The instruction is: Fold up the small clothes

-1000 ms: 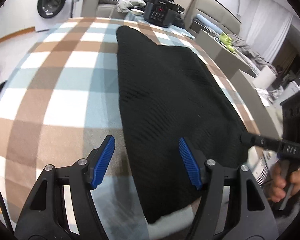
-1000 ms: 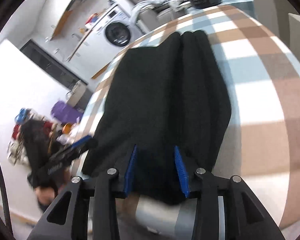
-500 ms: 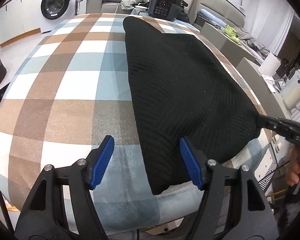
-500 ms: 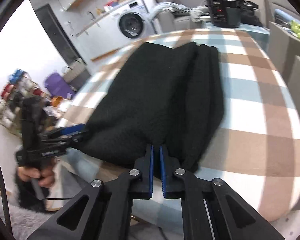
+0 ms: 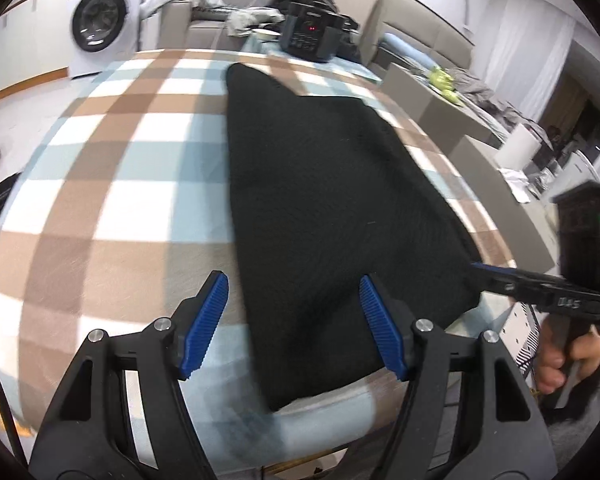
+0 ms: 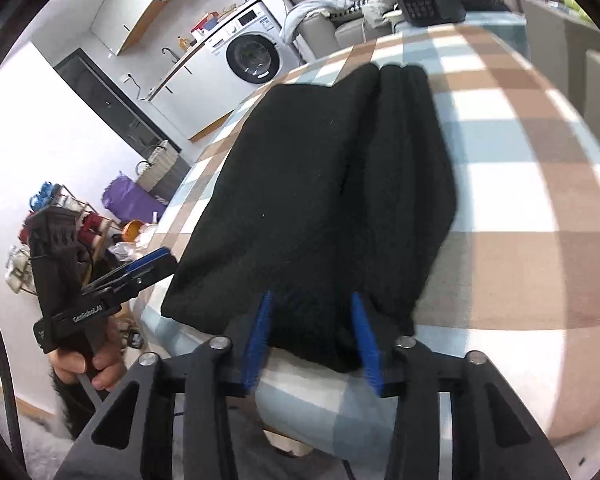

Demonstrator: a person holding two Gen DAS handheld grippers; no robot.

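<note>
Both grippers staged at the near hem of the black knit garment (image 5: 324, 216), nothing gripped yet.

Garment lies flat on the checked tablecloth (image 5: 112, 208), long axis running away from you toward the black appliance (image 5: 314, 36), narrow end far, wide hem at the near table edge. Your left gripper (image 5: 294, 322) is spread wide, straddling the hem's left corner. Your right gripper (image 6: 312, 338) is partly open around the right corner, not pinching. Likely next: close both on the corners, then carry the hem toward the far end.
</note>
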